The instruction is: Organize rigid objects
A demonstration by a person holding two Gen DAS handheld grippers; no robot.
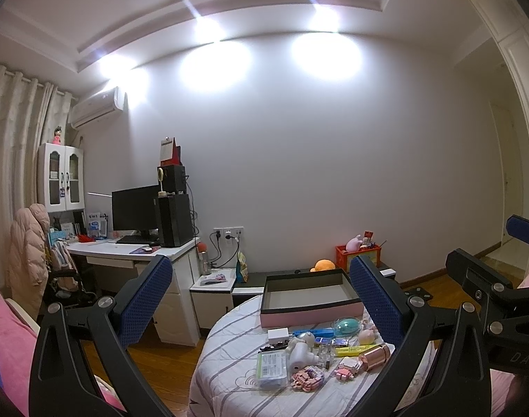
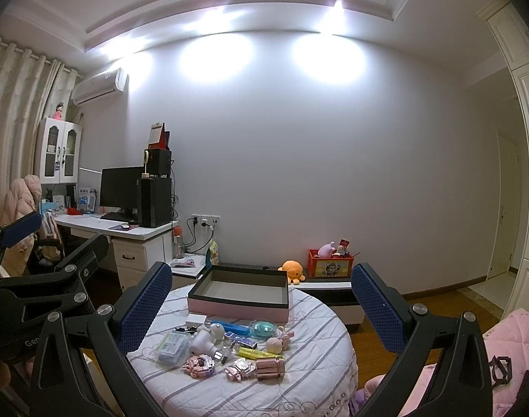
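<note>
Small rigid objects (image 2: pixel 229 347) lay clustered on the round striped table (image 2: pixel 316 375), just in front of a pink box (image 2: pixel 238 295) that stood open with a bare grey floor; both left gripper (image 1: pixel 261 300) and right gripper (image 2: pixel 261 307) hung spread above, holding nothing.

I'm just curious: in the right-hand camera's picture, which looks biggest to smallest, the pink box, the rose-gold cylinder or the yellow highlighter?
1. pink box, clearly the largest, though farthest away.
2. rose-gold cylinder.
3. yellow highlighter; it is about as long as the cylinder but thinner, so this ranking is unsure.
</note>
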